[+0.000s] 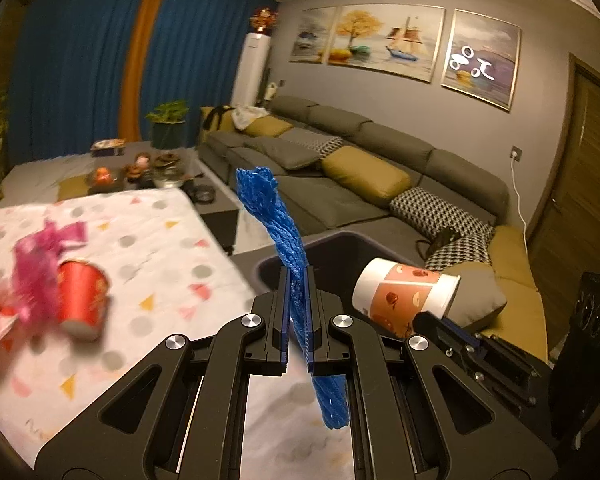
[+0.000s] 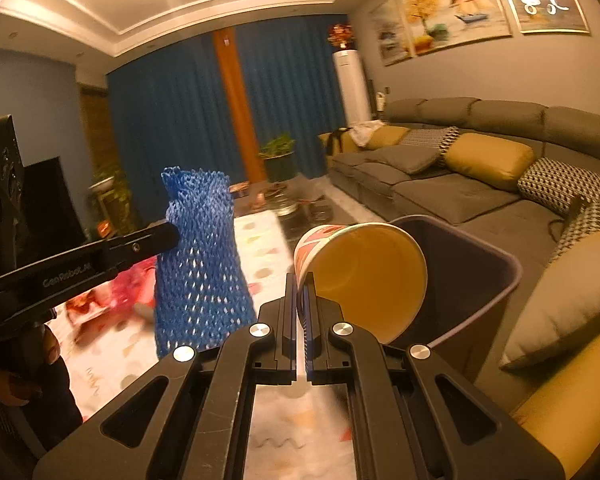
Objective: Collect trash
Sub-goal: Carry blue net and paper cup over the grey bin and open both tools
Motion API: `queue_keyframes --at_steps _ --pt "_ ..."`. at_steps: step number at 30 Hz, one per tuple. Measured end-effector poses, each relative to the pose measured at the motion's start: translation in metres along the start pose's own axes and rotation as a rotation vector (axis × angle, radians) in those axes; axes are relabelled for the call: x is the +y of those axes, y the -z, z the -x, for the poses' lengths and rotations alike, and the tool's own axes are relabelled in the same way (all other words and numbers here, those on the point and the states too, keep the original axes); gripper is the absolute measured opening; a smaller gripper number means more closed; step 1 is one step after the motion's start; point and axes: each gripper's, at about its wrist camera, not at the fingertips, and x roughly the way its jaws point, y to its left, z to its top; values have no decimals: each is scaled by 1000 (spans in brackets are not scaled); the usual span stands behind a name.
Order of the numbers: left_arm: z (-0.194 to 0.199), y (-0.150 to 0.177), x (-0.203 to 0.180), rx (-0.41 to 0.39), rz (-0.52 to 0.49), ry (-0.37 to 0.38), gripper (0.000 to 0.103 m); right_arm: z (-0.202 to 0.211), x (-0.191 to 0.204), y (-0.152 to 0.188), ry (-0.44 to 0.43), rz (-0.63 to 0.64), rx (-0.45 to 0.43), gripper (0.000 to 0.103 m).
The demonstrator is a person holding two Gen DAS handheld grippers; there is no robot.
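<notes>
My left gripper (image 1: 298, 280) is shut on a blue foam net sleeve (image 1: 278, 220), held upright in the air near the dark trash bin (image 1: 332, 248). The sleeve also shows in the right wrist view (image 2: 200, 256), with the left gripper's finger (image 2: 140, 244) across it. My right gripper (image 2: 300, 284) is shut on the rim of a white and orange paper cup (image 2: 364, 276), tipped on its side over the bin (image 2: 472, 276). The cup also shows in the left wrist view (image 1: 404, 296). A red paper cup (image 1: 82, 300) and pink wrapper (image 1: 40, 264) lie on the patterned tablecloth (image 1: 148, 236).
A grey sofa (image 1: 380, 168) with yellow and checked cushions runs along the right wall. A coffee table (image 1: 140, 168) with dishes and a potted plant stands behind the patterned table. Blue curtains cover the far wall.
</notes>
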Motion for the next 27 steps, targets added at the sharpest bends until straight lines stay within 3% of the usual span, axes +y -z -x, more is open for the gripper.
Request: queue_keyframes --at_steps 16,27 --pt "-78 1 -33 49 -44 70 5 -12 -30 10 80 -51 11 4" --pt "-101 13 -29 108 -38 95 5 -25 -34 7 82 -49 41 4"
